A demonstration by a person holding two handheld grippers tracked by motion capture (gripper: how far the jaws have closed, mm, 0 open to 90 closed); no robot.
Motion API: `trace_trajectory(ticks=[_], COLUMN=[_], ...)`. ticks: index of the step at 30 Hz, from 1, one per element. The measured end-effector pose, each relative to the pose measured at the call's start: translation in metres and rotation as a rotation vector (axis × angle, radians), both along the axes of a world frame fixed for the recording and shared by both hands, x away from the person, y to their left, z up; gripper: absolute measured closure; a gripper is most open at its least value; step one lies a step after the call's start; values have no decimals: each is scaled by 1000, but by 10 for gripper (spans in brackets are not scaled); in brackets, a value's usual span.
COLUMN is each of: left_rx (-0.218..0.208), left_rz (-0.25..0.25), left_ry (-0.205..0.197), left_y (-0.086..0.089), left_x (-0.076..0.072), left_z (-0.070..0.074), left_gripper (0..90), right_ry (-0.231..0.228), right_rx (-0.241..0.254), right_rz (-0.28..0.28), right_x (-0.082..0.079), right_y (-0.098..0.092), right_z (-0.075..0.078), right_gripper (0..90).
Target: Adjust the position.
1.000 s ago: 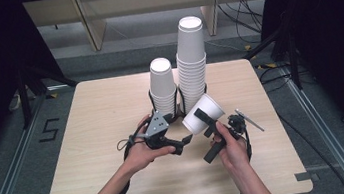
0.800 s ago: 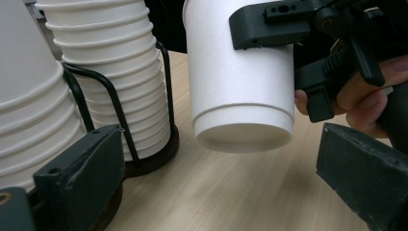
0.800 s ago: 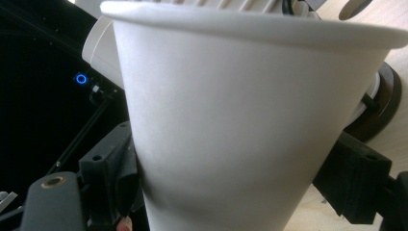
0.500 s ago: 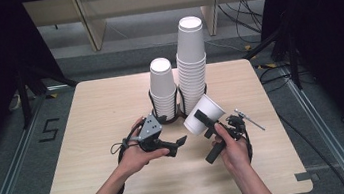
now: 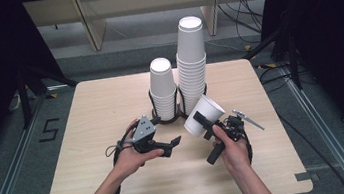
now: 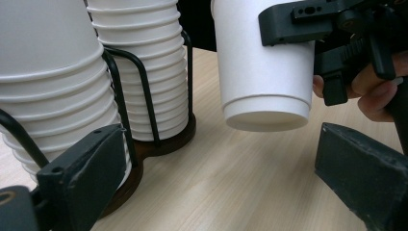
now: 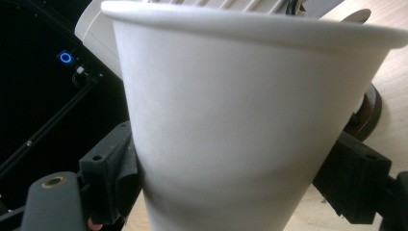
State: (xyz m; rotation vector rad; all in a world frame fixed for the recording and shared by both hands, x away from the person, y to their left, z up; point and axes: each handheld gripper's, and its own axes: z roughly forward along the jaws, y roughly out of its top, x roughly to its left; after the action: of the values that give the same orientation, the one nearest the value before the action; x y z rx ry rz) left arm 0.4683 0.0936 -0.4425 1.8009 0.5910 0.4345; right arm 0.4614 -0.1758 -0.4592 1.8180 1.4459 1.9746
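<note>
My right gripper (image 5: 202,120) is shut on a single white paper cup (image 5: 206,111), held tilted above the table just right of the cup holder. In the right gripper view its jaws press both sides of the cup (image 7: 231,120). My left gripper (image 5: 172,146) stands open with nothing between its jaws and points at the cup from the left. In the left gripper view the cup (image 6: 260,62) hangs ahead of the open left gripper (image 6: 221,144). A short stack of cups (image 5: 163,85) and a tall stack (image 5: 191,56) stand in a black wire holder (image 5: 152,102).
The holder's dark wooden base (image 6: 163,144) sits at the middle of the light wooden table (image 5: 92,117). Black cables trail from both grippers. Dark floor and stands surround the table on all sides.
My left gripper has drifted slightly left, a little farther from the held cup. The right gripper and its cup have stayed put.
</note>
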Motion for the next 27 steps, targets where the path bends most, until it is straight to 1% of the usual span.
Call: trace_trajectory(ticks=[1,2,3,4,6,7,8,11,12,13,14,15,16,17,18,19,21,22,23,24,26,27], left_rx=[-1,-3,-4,-2,1,2,2,1,-4,-12,-6,-8,-5,-14,-6,-6,-7,-9,-8,-9,-4,-9], left_rz=[0,1,2,3,5,7,8,14,18,18,25,30,32,30,37,38,41,45,48,50,56,65], left_ry=[0,0,0,0,0,0,1,4,4,1,5,3,4,1,5,4,4,5,5,8,11,12], left_y=[0,0,1,1,2,2,3,4,5,6,7,9,10,10,12,12,14,14,15,16,17,18], left_x=[0,0,0,0,0,0,0,0,0,1,1,1,1,2,1,1,1,1,1,1,1,2], left_z=[0,0,0,0,-1,-1,-1,-1,-2,-2,-1,-1,-1,-1,-1,-1,-1,-1,-1,-1,-2,-2], left_gripper=[34,35,35,35,36,36,36,38,38,38,39,40,40,41,41,41,41,42,43,44,45,47], right_ry=[3,-8,7,-10,-13,-34,-49,-59,-63,-72,-79,-98,-103,-113,-125,-127,-132,-139,-135,-147,-160,-169], right_rx=[-1,-15,11,-34,-40,-67,-84,-109,-142,-159,-165,-192,-213,-234,-232,-254,-275,-293,-287,-312,-318,-348], right_rz=[4,-1,3,-2,2,0,-1,-1,-8,-10,-12,-14,-18,-21,-14,-17,-22,-26,-26,-28,-21,-25], right_x=[-1,0,-2,-1,-2,-2,-1,-2,-2,-3,-3,-3,-3,-3,-3,-4,-4,-5,-5,-5,-6,-6], right_y=[0,0,2,1,2,1,0,0,0,0,0,-1,-2,-3,-3,-3,-3,-4,-3,-4,-3,-4], right_z=[1,0,2,2,4,3,3,6,6,6,7,7,7,7,7,7,7,8,8,8,9,9], right_gripper=[190,190,190,190,190,190,190,190,189,190,190,189,190,189,190,190,190,189,190,189,189,190])
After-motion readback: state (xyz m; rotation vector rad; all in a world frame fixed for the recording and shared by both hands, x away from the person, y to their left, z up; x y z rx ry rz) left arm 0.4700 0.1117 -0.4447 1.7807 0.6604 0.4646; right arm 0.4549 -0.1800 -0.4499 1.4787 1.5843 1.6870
